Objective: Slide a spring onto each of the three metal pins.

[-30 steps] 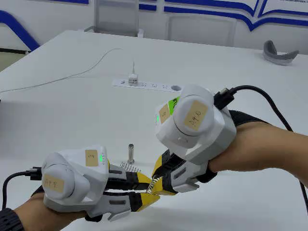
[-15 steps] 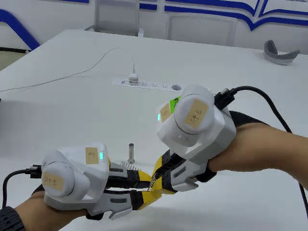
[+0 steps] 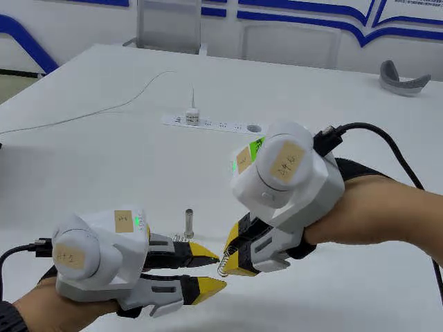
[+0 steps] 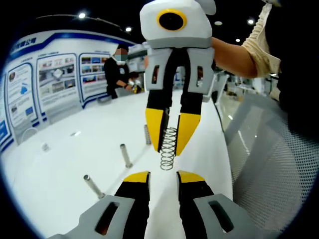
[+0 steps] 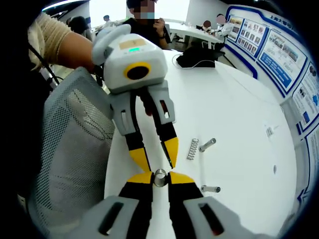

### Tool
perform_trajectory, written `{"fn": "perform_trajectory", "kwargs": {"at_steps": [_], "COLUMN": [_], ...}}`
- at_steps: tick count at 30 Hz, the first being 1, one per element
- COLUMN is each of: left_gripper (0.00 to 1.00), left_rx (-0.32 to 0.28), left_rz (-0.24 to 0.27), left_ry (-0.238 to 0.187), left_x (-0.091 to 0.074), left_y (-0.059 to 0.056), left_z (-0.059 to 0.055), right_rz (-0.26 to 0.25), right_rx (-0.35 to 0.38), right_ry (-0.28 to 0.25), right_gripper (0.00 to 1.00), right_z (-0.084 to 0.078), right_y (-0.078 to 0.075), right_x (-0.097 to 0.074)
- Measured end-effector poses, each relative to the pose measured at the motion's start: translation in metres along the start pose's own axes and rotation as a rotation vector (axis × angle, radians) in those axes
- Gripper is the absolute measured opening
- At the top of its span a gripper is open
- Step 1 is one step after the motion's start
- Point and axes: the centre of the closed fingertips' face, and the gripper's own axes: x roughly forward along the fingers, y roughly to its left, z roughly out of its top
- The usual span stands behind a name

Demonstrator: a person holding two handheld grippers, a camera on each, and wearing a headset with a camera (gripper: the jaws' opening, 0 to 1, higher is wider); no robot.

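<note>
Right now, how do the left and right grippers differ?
The left gripper is open and empty. The right gripper is shut on a spring. In the head view the left gripper lies low and near level, while the right gripper tilts down from higher up. Both have white bodies and yellow-tipped jaws, and they face each other tip to tip.

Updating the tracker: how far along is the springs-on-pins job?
Done: nothing yet. In the left gripper view the near pin and the middle pin stand bare.
In hand: the right gripper is shut on a spring; the left gripper faces it, jaws open.
Left: all three pins need springs. A loose spring lies ready.
</note>
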Motion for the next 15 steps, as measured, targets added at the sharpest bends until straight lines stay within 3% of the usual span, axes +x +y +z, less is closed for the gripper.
{"fn": "perform_trajectory", "kwargs": {"at_steps": [15], "left_gripper": [0.39], "left_rx": [-0.065], "left_rz": [0.093], "left_ry": [-0.006], "left_x": [-0.018], "left_y": [0.022], "left_z": [-0.008], "right_rz": [-0.035], "right_rx": [0.029], "right_ry": [0.02], "right_gripper": [0.12], "right_z": [-0.013], "right_y": [-0.014], "right_x": [-0.011]}}
